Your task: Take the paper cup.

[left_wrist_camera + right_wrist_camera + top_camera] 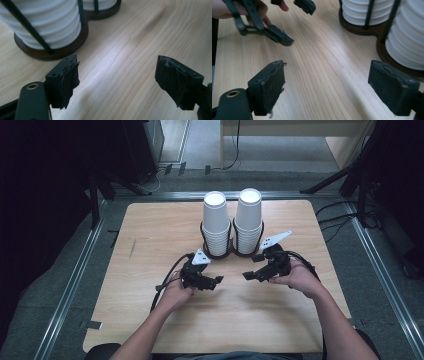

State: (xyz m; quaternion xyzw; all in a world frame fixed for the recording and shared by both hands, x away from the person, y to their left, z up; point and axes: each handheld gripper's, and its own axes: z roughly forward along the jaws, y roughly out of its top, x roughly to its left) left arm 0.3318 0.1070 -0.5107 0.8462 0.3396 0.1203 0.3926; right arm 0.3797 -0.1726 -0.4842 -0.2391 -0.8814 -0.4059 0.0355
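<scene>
A person sits at a wooden table (150, 230) with a pair of black tongs in each hand. The left tongs (218, 280) lie low over the table, tips pointing toward the middle, jaws spread wide with bare wood between them and nothing gripped. In the left gripper view its torn black pads (68, 77) stand well apart, and the dark wooden base of the cup holder (57, 51) sits just beyond the left pad, not touching it.

The right tongs (248, 275) mirror them, tips pointing inward toward the left pair, jaws also wide open and empty. The right gripper view shows the same bare wood between its pads (273, 86), with the holder's base and white ribbed cups close to the right-hand jaw.

Just behind both tongs, near the far middle of the table, a dark two-ring holder (231, 251) carries two tall stacks of white paper cups: the left stack (216, 222) and the right stack (248, 220), both upside down, standing upright side by side within thin black rails.

Judging from this, the work with the cups has not started: both stacks look full and seated, no cup stands loose on the table, and neither pair of tongs touches a cup. Reaching in, gripping a cup and lifting it out all seem yet to come.
</scene>
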